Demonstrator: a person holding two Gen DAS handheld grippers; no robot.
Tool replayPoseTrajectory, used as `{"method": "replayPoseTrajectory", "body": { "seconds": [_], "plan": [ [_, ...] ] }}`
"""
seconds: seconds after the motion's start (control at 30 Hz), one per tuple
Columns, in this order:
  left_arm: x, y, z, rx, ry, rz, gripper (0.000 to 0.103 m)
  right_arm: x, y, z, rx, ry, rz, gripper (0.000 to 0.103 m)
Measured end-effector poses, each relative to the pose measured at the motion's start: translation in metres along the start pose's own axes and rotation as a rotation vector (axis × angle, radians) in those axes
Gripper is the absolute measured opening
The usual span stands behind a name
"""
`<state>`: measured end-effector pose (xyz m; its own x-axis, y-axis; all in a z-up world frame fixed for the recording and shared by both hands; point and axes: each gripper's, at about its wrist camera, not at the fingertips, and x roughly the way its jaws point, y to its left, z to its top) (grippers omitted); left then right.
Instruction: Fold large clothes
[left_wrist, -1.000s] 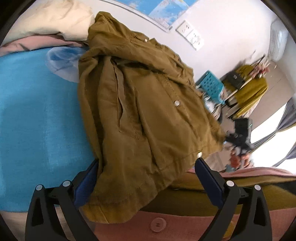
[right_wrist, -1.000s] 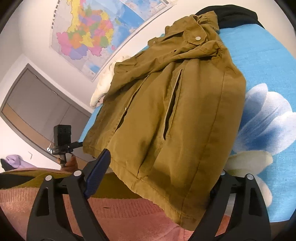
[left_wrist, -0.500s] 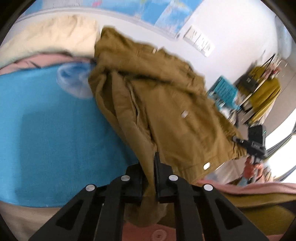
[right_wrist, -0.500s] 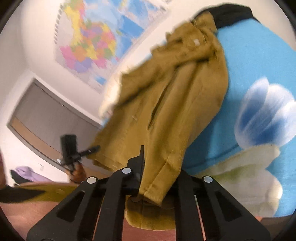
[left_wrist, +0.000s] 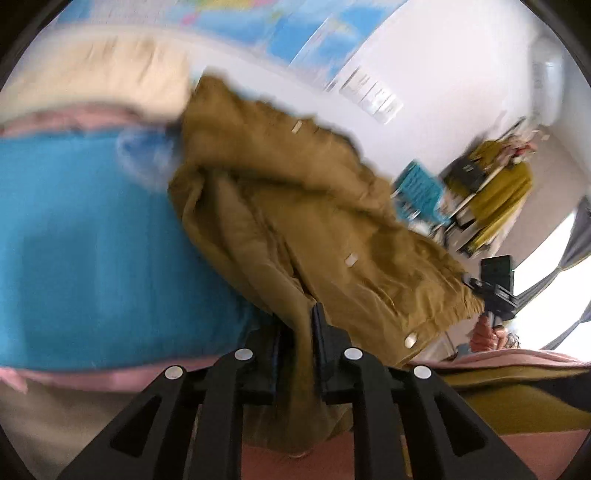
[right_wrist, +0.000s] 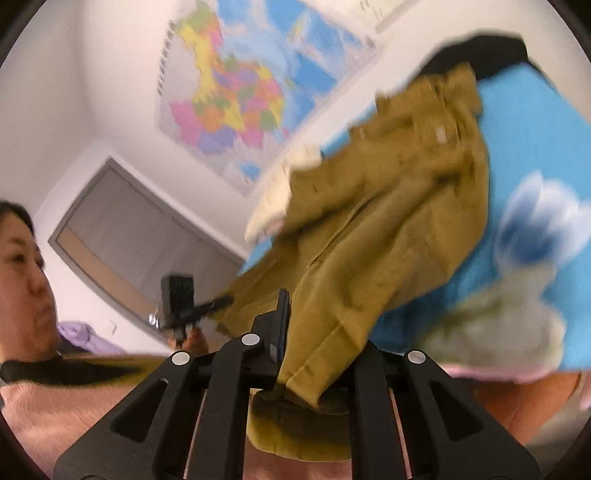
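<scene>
Both the left gripper (left_wrist: 297, 345) and right gripper (right_wrist: 295, 334) are clenching the olive jacket's (left_wrist: 295, 206) hem, jaws opening slightly, the jacket trailing across the blue bedspread (left_wrist: 96, 251), its far collar blurring.

So I've got two fisheye cams here, one riding on each gripper and looking straight out along its fingers. The left one sits right behind the left gripper (left_wrist: 297, 334), tilted down at the blue bedspread (left_wrist: 92, 258), with the far white wall up top. The right one sits behind the right gripper (right_wrist: 314, 347) and looks flatter, catching the wall map (right_wrist: 236, 92) high up. Both are super close to the olive jacket (left_wrist: 295, 206), whose hem fills the near field. Shared stuff: jacket, bedspread, map, and each view catches the other gripper off to the side.
</scene>
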<state>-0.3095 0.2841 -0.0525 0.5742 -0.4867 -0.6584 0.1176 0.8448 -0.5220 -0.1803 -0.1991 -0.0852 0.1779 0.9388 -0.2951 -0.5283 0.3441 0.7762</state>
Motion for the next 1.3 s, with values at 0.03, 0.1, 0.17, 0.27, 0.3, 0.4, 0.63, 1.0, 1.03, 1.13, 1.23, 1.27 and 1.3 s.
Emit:
{"method": "replayPoseTrajectory", "body": {
  "seconds": [0.03, 0.1, 0.17, 0.27, 0.3, 0.4, 0.63, 1.0, 1.03, 1.13, 1.23, 1.27, 1.3],
  "plan": [
    [0.011, 0.004, -0.004, 0.000, 0.035, 0.020, 0.014, 0.003, -0.005, -0.005, 0.009, 0.015, -0.015, 0.015],
    [0.024, 0.012, -0.009, -0.018, 0.085, 0.046, 0.014, 0.011, -0.017, -0.013, 0.061, 0.040, -0.007, 0.020],
    [0.026, 0.015, -0.010, -0.030, 0.086, 0.047, 0.020, 0.013, -0.026, -0.021, 0.080, 0.060, -0.048, 0.027],
    [0.028, 0.022, -0.012, -0.048, 0.113, 0.048, 0.059, 0.013, -0.036, -0.031, 0.113, 0.083, -0.063, 0.057],
    [0.030, 0.022, -0.013, -0.044, 0.129, 0.057, 0.065, 0.015, -0.037, -0.034, 0.120, 0.094, -0.044, 0.056],
    [0.043, 0.025, -0.020, -0.035, 0.189, 0.042, 0.066, 0.022, -0.030, -0.040, 0.086, 0.130, -0.046, 0.033],
    [0.041, 0.011, -0.022, -0.038, 0.152, -0.060, 0.016, 0.005, -0.006, -0.023, 0.045, 0.013, 0.003, 0.010],
    [-0.031, -0.019, 0.033, -0.017, -0.099, -0.157, 0.014, -0.018, 0.030, 0.044, -0.032, -0.164, 0.058, 0.010],
    [-0.033, -0.021, 0.039, -0.014, -0.107, -0.158, 0.014, -0.018, 0.031, 0.054, -0.029, -0.178, 0.072, 0.010],
    [-0.038, -0.028, 0.063, 0.010, -0.114, -0.133, 0.014, -0.015, 0.032, 0.075, -0.043, -0.199, 0.091, 0.010],
    [-0.041, -0.033, 0.085, 0.017, -0.119, -0.119, 0.015, -0.011, 0.034, 0.098, -0.046, -0.214, 0.092, 0.010],
    [-0.040, -0.035, 0.094, 0.023, -0.121, -0.112, 0.015, -0.010, 0.034, 0.105, -0.045, -0.216, 0.095, 0.010],
    [-0.041, -0.038, 0.102, 0.030, -0.125, -0.104, 0.015, -0.009, 0.034, 0.115, -0.050, -0.222, 0.086, 0.010]
  ]
}}
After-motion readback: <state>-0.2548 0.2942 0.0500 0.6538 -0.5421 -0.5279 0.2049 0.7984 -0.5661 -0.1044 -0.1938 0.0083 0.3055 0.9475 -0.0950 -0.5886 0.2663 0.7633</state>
